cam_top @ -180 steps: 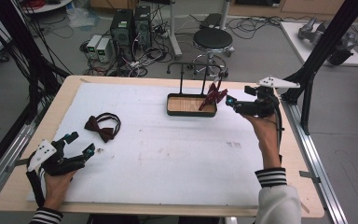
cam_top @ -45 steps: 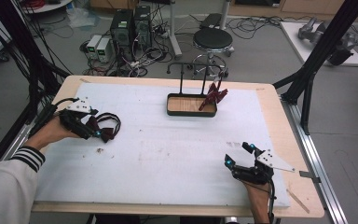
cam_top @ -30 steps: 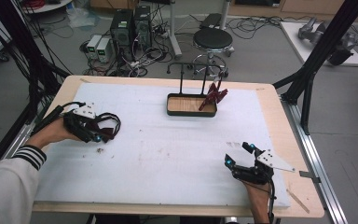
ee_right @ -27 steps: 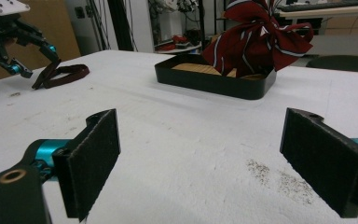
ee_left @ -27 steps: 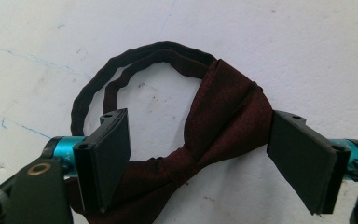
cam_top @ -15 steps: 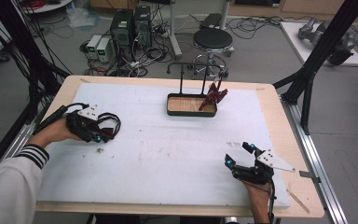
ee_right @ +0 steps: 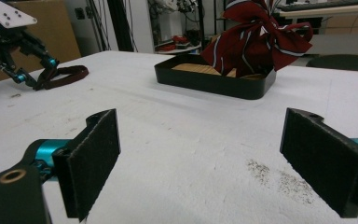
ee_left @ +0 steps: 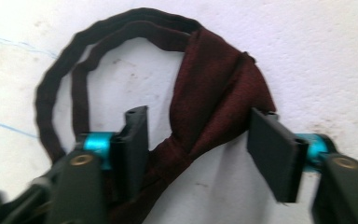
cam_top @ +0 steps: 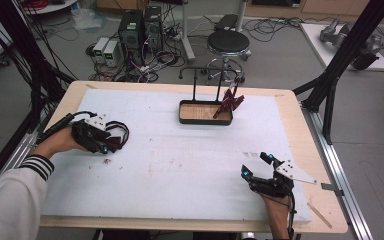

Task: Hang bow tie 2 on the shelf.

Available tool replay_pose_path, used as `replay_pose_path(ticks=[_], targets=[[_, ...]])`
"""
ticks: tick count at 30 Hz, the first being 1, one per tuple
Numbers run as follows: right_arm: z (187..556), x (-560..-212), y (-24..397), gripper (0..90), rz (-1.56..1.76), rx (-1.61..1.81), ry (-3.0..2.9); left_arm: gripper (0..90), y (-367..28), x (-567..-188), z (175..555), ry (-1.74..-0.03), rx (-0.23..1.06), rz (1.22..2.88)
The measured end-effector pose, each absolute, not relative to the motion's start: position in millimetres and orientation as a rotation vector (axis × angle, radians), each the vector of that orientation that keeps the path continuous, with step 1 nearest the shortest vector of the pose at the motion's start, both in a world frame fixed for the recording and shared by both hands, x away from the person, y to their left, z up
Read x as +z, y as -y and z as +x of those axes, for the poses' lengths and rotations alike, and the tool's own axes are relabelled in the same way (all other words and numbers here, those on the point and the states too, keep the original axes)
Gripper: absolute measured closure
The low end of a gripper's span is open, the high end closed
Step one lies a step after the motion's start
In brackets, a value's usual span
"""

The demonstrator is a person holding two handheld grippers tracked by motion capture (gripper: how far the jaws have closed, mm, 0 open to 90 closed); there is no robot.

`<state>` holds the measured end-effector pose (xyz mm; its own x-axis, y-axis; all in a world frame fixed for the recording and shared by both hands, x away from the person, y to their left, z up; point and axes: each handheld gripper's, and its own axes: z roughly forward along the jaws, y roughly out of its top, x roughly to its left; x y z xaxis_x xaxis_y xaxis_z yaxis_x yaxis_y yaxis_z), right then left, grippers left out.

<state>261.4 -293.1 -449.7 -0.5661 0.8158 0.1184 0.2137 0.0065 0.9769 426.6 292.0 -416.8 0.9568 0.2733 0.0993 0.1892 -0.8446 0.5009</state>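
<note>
A dark maroon bow tie [ee_left: 214, 102] with a black strap loop [ee_left: 56, 88] lies flat on the white table cover at the left. My left gripper [ee_left: 198, 140] is open, with a jaw on either side of the bow's middle and close to the fabric. From above, the left gripper [cam_top: 102, 142] sits over that bow tie [cam_top: 119, 134]. My right gripper [cam_top: 255, 165] rests open near the front right of the table with nothing between its jaws. A red striped bow [cam_top: 230, 104] hangs at the right end of a black tray [cam_top: 195, 112].
A thin black stand [cam_top: 195, 85] rises behind the tray. The right gripper view shows the tray [ee_right: 214, 81], the striped bow [ee_right: 256, 37] and the left gripper [ee_right: 28, 70] far off. A stool [cam_top: 228, 42] and computers [cam_top: 140, 27] stand beyond the table's far edge.
The left gripper has moved from the front left corner up to the bow tie and edged right over it. The right gripper has withdrawn from beside the tray to the front right and now stays still.
</note>
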Motion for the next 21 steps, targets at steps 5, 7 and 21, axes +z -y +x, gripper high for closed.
replay_pose_path(ticks=[5,7,21], targets=[[261.8,-449.8,293.5,11.2,1.056,1.598,-1.795,49.2,-294.5,-416.0,427.3,-0.361,0.22,2.602],[261.8,-449.8,293.5,11.2,1.058,1.599,-1.797,53.2,-295.3,-415.2,427.6,-0.377,0.217,2.608],[261.7,-449.8,293.1,11.3,1.055,1.593,-1.795,72.2,-290.5,-414.1,424.4,-0.443,0.236,2.625]])
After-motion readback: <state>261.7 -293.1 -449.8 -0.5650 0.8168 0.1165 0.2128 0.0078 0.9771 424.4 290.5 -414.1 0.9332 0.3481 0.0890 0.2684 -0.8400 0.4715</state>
